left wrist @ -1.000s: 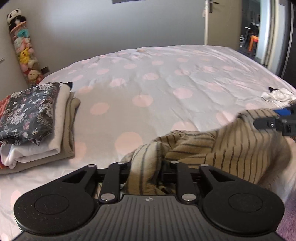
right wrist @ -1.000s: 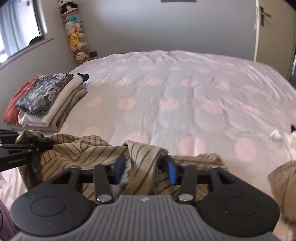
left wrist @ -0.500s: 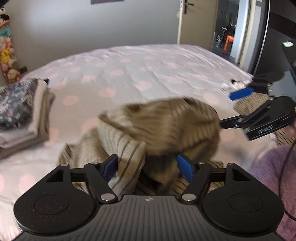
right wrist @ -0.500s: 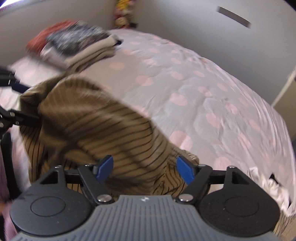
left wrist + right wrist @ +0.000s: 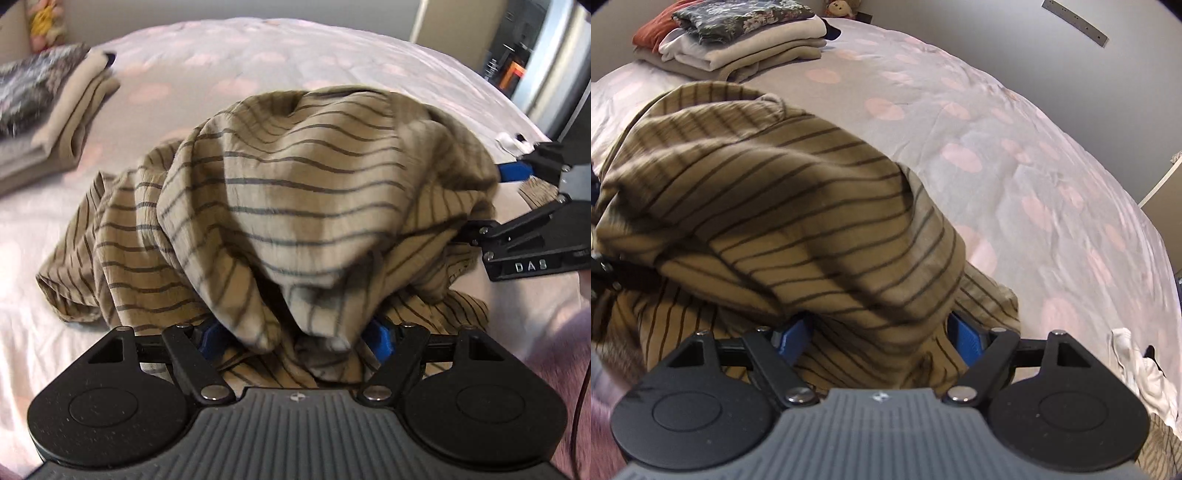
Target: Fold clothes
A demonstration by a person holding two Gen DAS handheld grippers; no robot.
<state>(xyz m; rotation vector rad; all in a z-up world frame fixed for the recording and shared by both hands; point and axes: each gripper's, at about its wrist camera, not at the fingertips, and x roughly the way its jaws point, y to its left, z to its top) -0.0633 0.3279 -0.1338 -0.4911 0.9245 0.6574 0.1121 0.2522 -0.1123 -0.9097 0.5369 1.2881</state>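
A tan shirt with thin dark stripes (image 5: 314,192) lies in a puffed-up heap on the near part of the bed (image 5: 332,55). My left gripper (image 5: 295,338) is low at the heap's near edge. Its jaws are closing, and loose folds hang between the blue pads (image 5: 210,336) without being pinched. In the right wrist view the same shirt (image 5: 775,206) bulges over my right gripper (image 5: 879,339). That gripper's jaws stand wide, with cloth lying slack between them. Its fingers (image 5: 515,171) also show at the heap's right side in the left wrist view.
A stack of folded clothes (image 5: 738,44) sits at the far left of the spotted bedcover (image 5: 1034,155). A small white garment (image 5: 1137,373) lies at the right edge. Plush toys (image 5: 42,22) stand by the wall, and a doorway is at the back right.
Both grippers, shut on the striped shirt a second ago, have spread their jaws and sunk toward the bed. The shirt billowed up between them into a heap.
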